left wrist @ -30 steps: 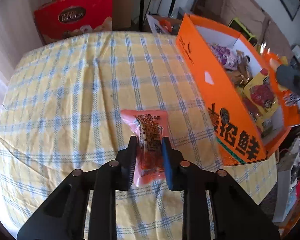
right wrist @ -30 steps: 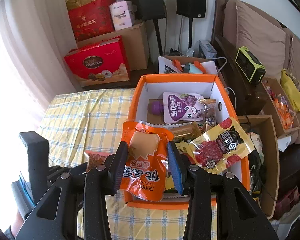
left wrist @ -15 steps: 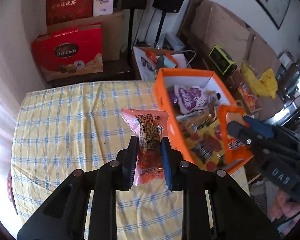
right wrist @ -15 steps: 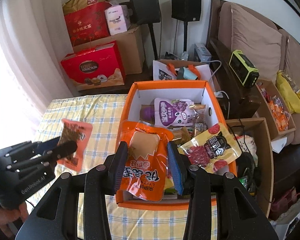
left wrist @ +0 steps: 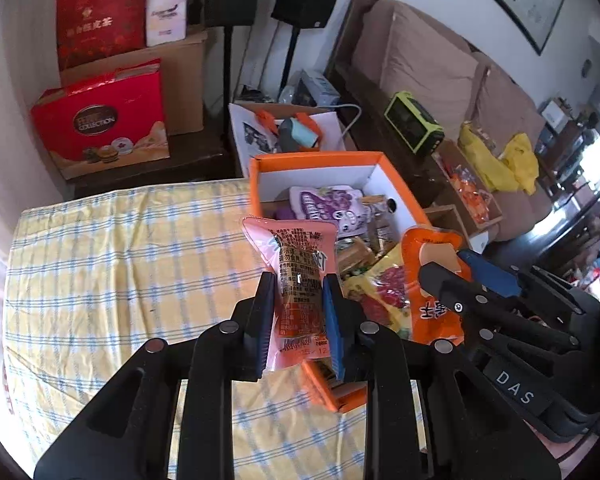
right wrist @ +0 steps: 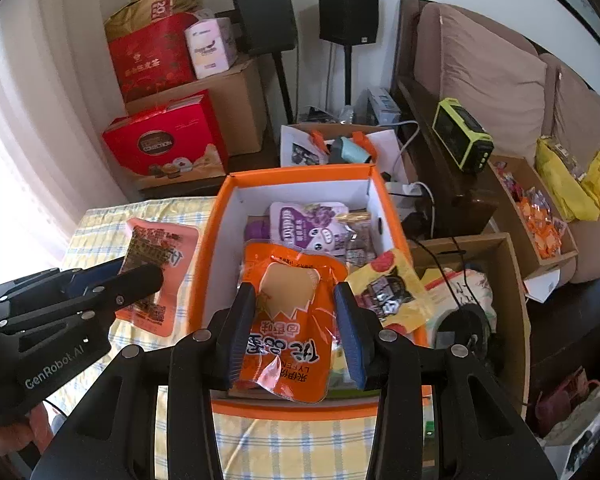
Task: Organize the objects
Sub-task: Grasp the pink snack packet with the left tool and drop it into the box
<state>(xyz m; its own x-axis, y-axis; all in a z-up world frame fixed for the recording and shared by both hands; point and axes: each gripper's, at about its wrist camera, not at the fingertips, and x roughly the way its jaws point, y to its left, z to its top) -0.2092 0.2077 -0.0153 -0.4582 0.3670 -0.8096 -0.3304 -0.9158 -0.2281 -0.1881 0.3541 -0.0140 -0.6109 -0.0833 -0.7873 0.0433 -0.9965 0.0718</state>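
My left gripper is shut on a pink snack packet and holds it in the air beside the left wall of the orange box. The packet also shows in the right wrist view. My right gripper is shut on an orange snack pouch and holds it over the near part of the orange box. The box holds a purple pouch, a yellow packet and several other snacks.
The box stands on a table with a yellow checked cloth. Behind the table are a red gift box, cardboard boxes and speaker stands. A brown cardboard box and a sofa lie to the right.
My left gripper has lifted the pink packet off the cloth and carried it right, up to the orange box. My right gripper has kept the orange pouch over the box.
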